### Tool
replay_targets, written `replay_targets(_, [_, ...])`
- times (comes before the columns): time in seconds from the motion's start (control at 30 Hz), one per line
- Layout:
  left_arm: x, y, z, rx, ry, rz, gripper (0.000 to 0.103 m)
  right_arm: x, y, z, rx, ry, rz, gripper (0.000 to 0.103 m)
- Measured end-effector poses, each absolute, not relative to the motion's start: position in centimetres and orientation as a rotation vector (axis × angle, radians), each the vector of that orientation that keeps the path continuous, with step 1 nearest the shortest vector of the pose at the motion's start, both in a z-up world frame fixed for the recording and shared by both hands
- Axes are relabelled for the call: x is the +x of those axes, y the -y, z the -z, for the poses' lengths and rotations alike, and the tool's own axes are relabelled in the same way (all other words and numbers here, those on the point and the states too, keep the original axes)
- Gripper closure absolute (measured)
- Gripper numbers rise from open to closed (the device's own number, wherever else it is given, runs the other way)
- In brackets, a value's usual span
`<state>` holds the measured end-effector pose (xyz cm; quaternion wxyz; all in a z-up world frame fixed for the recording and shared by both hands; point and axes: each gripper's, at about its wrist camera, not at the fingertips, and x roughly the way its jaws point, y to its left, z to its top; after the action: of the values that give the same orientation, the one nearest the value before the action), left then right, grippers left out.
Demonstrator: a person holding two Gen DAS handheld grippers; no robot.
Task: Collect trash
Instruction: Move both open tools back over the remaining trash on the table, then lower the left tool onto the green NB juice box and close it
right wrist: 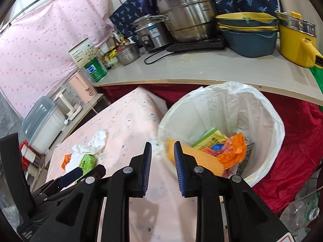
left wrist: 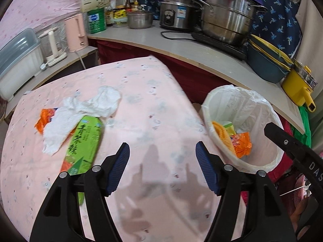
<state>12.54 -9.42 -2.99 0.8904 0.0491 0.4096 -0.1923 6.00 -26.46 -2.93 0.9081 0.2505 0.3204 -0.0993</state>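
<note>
On the pink-clothed table [left wrist: 153,109] lie a green carton [left wrist: 85,143], crumpled white tissue [left wrist: 84,111] and an orange wrapper [left wrist: 43,119], all at the left. My left gripper [left wrist: 162,151] is open and empty above the cloth, right of the carton. A white-lined trash bin [right wrist: 262,109] stands beside the table's right edge and holds orange and yellow-green trash [right wrist: 226,151]. My right gripper [right wrist: 162,147] is open and empty at the bin's near-left rim. The bin also shows in the left wrist view [left wrist: 260,109].
A wooden counter [left wrist: 201,52] behind carries steel pots [left wrist: 226,18], a rice cooker [left wrist: 175,12], blue basins [left wrist: 266,60], a yellow pot [left wrist: 300,86], cans and bottles. A pink kettle [left wrist: 75,32] and plastic box [left wrist: 18,64] stand left. Red cloth [right wrist: 298,137] lies around the bin.
</note>
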Motion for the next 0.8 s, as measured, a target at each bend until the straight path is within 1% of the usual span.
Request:
replay_targets(0.13, [12.4, 6.7, 3.1, 0.080, -0.851, 0.352, 0.035, 6.5, 24.4, 2.5, 0.492, -0.668, 0.169, 0.079])
replay_targets(0.37, [12.5, 2.2, 3.7, 0.035, -0.864, 0.279, 0.034, 7.3, 21.0, 2.2, 0.453, -0.686, 0.113, 0.079])
replay_targets(0.47, [12.5, 0.6, 4.1, 0.025, -0.865, 0.252, 0.031, 7.6, 19.6, 2.2, 0.437, -0.695, 0.092, 0.078])
replay_targets(0.5, [12.5, 0.1, 4.3, 0.025, -0.865, 0.240, 0.026, 7.7, 19.2, 2.2, 0.432, -0.697, 0.086, 0.078])
replay_targets(0.53, [12.5, -0.4, 4.5, 0.026, -0.863, 0.229, 0.025, 7.7, 18.8, 2.3, 0.428, -0.700, 0.082, 0.077])
replay_targets(0.8, [13.0, -3.3, 6.2, 0.021, -0.889, 0.180, 0.020, 8.8, 16.0, 3.2, 0.399, -0.736, 0.051, 0.076])
